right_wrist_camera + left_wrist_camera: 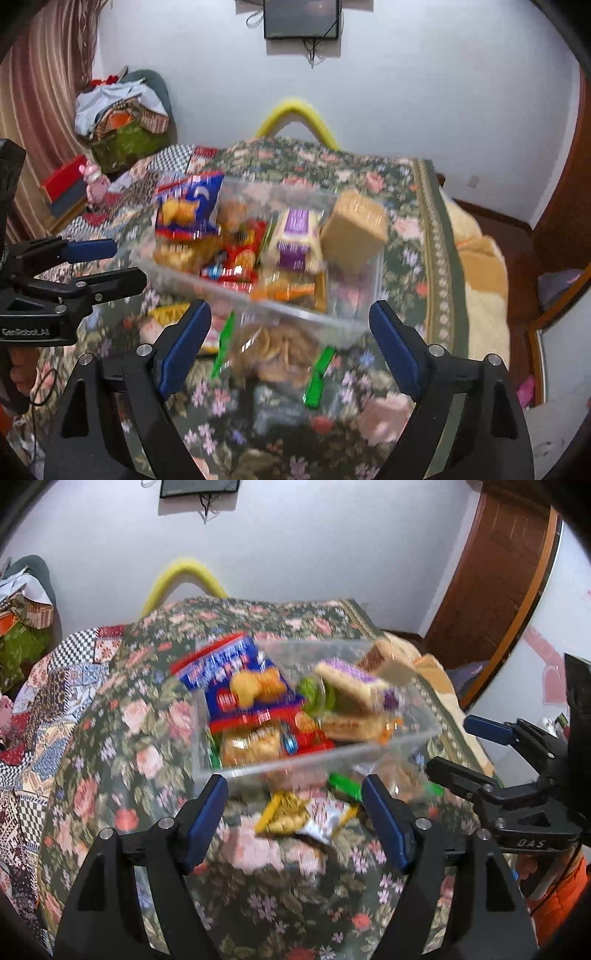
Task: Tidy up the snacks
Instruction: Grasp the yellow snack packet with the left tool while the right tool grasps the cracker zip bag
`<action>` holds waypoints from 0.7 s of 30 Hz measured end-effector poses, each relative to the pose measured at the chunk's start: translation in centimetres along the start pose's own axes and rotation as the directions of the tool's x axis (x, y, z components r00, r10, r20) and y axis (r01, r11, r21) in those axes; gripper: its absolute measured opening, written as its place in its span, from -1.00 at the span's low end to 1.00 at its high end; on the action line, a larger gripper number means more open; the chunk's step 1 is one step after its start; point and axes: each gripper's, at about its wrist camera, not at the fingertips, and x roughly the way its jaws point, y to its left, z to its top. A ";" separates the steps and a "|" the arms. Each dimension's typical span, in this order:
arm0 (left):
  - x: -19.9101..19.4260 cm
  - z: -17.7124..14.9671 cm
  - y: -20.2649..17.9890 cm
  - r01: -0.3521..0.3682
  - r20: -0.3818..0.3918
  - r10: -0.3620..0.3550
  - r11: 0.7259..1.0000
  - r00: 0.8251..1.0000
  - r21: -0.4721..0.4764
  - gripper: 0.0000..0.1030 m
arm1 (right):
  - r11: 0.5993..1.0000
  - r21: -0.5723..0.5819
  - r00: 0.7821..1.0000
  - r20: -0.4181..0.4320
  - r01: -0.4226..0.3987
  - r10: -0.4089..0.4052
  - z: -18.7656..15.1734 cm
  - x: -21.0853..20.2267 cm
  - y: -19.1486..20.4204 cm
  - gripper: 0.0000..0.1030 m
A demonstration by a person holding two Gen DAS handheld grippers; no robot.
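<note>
With the clear bin (402, 738) on the counter (122, 760) already mostly filled, both the left gripper (295, 812) and right gripper (290, 343) stand jaws apart and empty, so next comes closing on the yellow packet (288, 812) or cookie bag (273, 350) lying loose just near of it.

Ahead of the left gripper (295, 805), a clear, smooth plastic box (369, 753) holds glossy foil and film snack packs (236, 679). Between the right gripper (290, 332) fingers lies a see-through film bag of biscuits (273, 350) with shiny green ends. Under both spreads a floral woven cloth (122, 716), matt and slightly coarse. The gripper bodies look matt black plastic with bright metal pins, the pads (184, 347) smooth blue. Far right stands polished brown wood (491, 590).
</note>
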 end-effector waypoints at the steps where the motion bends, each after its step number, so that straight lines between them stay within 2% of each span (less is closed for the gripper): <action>1: 0.3 -0.3 -0.1 -0.001 -0.011 0.001 1.000 1.000 0.005 0.46 | 1.000 0.001 1.000 -0.019 -0.006 0.006 -0.4 0.6 0.0 0.68; 7: 3.3 -1.9 0.0 -0.021 -0.089 0.022 1.000 0.996 0.005 0.46 | 0.999 0.020 0.992 -0.120 -0.032 0.034 -1.8 4.4 -0.3 0.68; 12: 5.0 -2.3 0.2 0.000 -0.107 -0.002 1.000 0.994 -0.017 0.55 | 0.994 0.089 0.990 -0.119 -0.068 0.078 -2.3 5.4 -1.3 0.88; 13: 5.3 -2.4 0.2 0.005 -0.111 -0.007 1.000 0.994 -0.018 0.56 | 0.994 0.097 0.991 -0.117 -0.055 0.066 -2.2 5.7 -1.5 0.89; 17: 6.8 -3.3 0.0 0.022 -0.142 -0.024 1.000 0.990 -0.015 0.58 | 0.986 0.140 0.986 -0.127 -0.091 0.109 -2.5 6.3 -2.0 0.92; 21: 8.4 -4.2 0.4 0.004 -0.176 -0.008 1.000 0.984 -0.020 0.58 | 0.983 0.149 0.983 -0.131 -0.107 0.126 -2.6 6.6 -1.8 0.95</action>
